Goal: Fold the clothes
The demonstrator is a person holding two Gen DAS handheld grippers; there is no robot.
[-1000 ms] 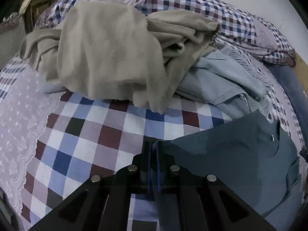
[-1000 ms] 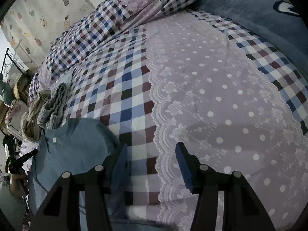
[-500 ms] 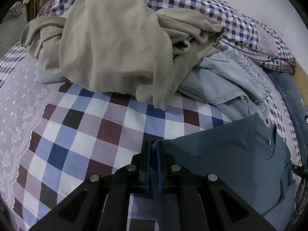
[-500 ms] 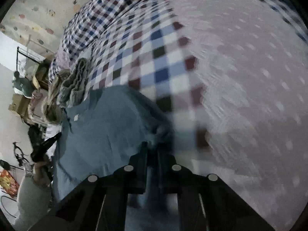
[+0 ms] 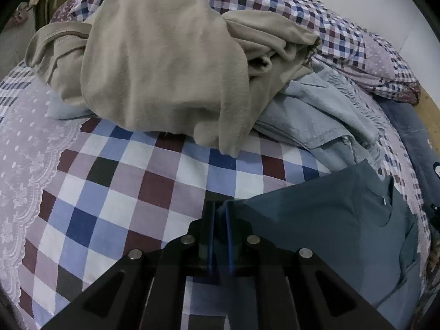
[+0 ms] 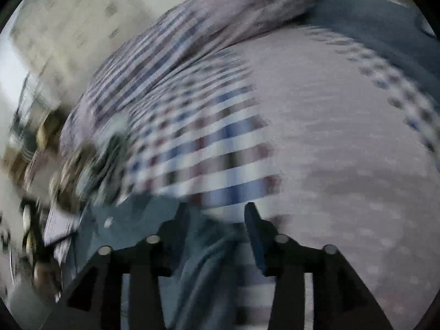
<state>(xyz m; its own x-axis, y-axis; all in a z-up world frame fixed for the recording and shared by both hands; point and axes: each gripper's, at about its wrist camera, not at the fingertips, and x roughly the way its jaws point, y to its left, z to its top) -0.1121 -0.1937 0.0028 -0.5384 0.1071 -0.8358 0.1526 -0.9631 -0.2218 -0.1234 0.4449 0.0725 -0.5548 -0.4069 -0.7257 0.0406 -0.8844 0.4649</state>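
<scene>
Pinching the teal shirt (image 5: 338, 220), left gripper (image 5: 219, 214); right gripper (image 6: 217, 220) spread

Bedsheet (image 5: 154, 187): checks in blue, maroon, white, lilac & black; lilac panel w/ white dots and pale lace-pattern edge (image 5: 24, 170) at left. Far pile: beige top (image 5: 165, 68), plain; under it to the right, pale blue-grey garment (image 5: 324, 121). Near right: plain teal-blue shirt (image 5: 330, 225) w/ small white neck tag. Far quilt (image 5: 288, 8): smaller navy/maroon/white check. Dark blue blanket (image 5: 412, 137) at right edge. Left gripper (image 5: 218, 233): black body, blue pads. Right gripper (image 6: 217, 220): black, blue pads; the right wrist view is too blurred for finer patterns.
</scene>
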